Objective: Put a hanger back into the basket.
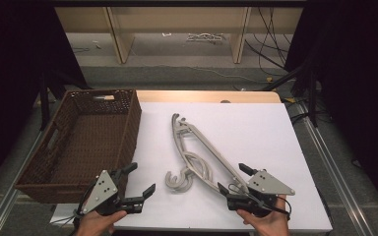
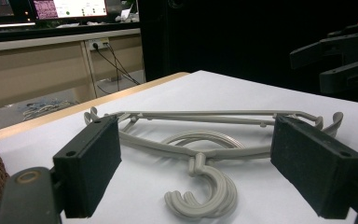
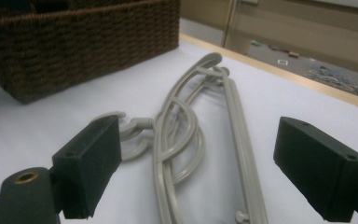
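white covering [image 1: 256, 128] lay over the table, with a strip of bare wood showing along its far edge. a stack of grey hangers [image 1: 197, 155] lay flat near the middle of the sheet, running diagonally from the far centre toward the near right, the hooks curled at the near centre. a brown wicker basket [image 1: 128, 132] sat on the left, its long right wall running close beside the hangers but apart from them, its near end hanging past the sheet's front edge.

the left gripper [image 1: 137, 182] hovered at the near left, just off the basket's near right corner, jaws spread wide with nothing between them; bare sheet lay between it and the hooks. the right gripper [image 1: 231, 179] stood at the near right, jaws also wide apart and holding nothing, its tips close to the hangers' near end. whether they touched i could not tell. the sheet's far right stretch lay open out to the edge.
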### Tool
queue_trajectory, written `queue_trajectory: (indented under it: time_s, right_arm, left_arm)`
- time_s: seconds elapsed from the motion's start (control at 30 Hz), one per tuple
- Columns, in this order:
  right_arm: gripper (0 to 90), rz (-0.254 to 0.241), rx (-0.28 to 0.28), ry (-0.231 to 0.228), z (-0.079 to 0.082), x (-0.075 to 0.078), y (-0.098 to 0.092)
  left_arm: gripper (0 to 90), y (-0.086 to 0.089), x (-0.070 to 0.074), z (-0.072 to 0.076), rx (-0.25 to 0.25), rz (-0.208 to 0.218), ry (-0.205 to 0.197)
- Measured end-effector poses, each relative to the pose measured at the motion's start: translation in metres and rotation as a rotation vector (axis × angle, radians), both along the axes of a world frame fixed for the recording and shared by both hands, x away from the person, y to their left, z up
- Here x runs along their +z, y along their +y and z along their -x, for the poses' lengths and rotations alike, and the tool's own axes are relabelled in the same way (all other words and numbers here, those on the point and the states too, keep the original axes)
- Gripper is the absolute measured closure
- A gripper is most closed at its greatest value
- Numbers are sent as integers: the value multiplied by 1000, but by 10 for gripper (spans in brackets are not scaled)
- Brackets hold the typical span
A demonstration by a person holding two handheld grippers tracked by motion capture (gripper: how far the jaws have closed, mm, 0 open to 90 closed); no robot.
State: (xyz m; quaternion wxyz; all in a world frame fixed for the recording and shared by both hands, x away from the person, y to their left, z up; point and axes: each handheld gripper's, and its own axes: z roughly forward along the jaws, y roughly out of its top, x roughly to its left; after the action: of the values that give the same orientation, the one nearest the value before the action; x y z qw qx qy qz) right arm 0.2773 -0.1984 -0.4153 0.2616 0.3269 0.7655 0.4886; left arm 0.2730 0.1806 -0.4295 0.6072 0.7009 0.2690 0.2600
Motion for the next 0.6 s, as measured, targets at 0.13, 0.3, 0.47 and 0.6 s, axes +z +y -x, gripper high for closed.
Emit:
queue_trajectory:
  time_s: [0.13,0.3,0.47,0.6]
  right_arm:
    - [185,87,34,30,-6,-1,13]
    - [231,194,95,113,-16,-7,25]
    - [261,284,115,165,-25,-14,32]
    - [320,351,126,233,-35,-22,42]
  left_arm:
    - [159,0,0,0,2,-1,0]
    - [159,1,0,-1,4,-5,-1]
    - [159,0,0,0,1,-2,0]
    - [159,0,0,0,0,-2,-1]
